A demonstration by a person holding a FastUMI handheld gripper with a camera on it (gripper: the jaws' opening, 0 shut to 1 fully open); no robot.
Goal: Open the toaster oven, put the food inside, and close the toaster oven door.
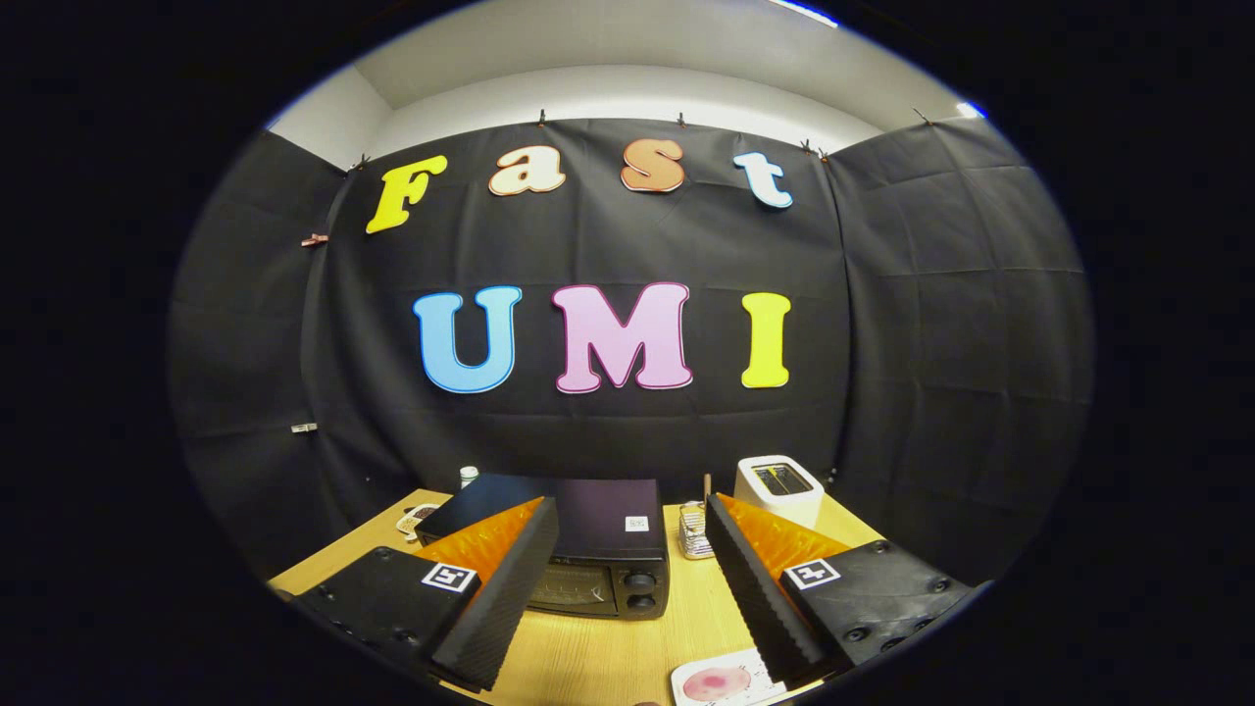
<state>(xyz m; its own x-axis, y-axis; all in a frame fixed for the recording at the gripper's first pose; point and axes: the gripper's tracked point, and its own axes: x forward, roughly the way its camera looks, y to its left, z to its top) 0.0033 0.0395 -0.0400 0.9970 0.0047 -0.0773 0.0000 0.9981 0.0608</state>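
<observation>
**Oven shut, tool hanging back w/ nothing in it**

Table (686, 628) first: pale wood-grain top, smooth. On it the oven (588, 549), a dark boxy thing w/ matte top and glass door, sits just ahead of the gripper (627, 520), partly behind the left finger. Door looks closed; two round knobs (639, 590) stacked at its right side. Beyond the right finger, a white toaster (779, 487), rounded corners, slot on top. Between oven and toaster, a small shiny stack (694, 529), can't tell what. Food (721, 683) lies on a pale flat plate, just under the right finger's near end: pinkish, round, soft-looking.

Fingers spread wide apart, holding nothing, ridged on their inner faces.

Risks, my guess: door handle is hidden by the left finger, so a reach could miss it and shove the whole oven back on that slick top. Food looks flat and limp, so it may slip or fold in a pinch. Plate is near the table edge and could get nudged off.
</observation>
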